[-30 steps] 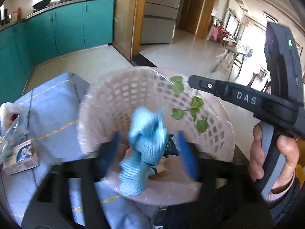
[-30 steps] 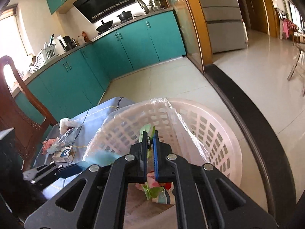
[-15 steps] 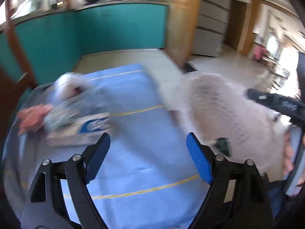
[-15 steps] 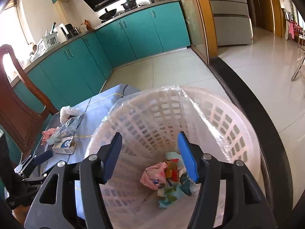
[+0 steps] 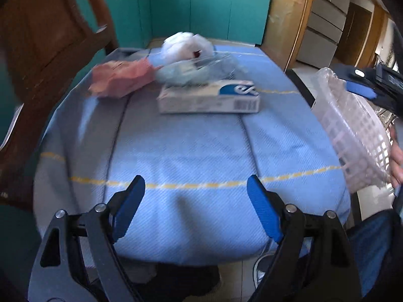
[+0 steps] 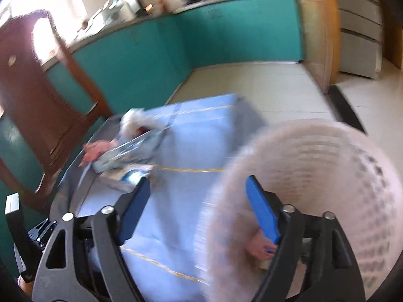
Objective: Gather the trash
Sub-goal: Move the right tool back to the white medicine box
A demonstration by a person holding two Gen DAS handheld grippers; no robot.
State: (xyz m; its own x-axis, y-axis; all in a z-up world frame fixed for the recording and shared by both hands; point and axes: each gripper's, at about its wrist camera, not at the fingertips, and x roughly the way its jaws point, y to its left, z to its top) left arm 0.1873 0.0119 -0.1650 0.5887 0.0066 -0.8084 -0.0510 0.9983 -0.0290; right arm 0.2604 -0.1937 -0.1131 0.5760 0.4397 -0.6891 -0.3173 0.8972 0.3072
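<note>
Some trash already lies in the lined basket [image 6: 327, 176], blurred. Left at the counter's [image 5: 201, 151] far edge: carton [image 5: 210, 97], pink wrapper [image 5: 118, 79], white wad [image 5: 186, 45]. Left gripper [image 5: 195, 207] wide, empty; right gripper [image 6: 199, 209], fingers just opened, empty.

A woven blue cloth [image 5: 201, 151] covers the bench; white lattice plastic basket [image 5: 357, 136], matt printed cardboard box [image 5: 209, 99].

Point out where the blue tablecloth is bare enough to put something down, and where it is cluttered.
Bare: the wide stretch of blue tablecloth between the left gripper and the small box, bordered on the right by the white basket. Crowded: the far end, where the box, the pink wrapper, a clear plastic bag and a white wad sit bunched together.
</note>
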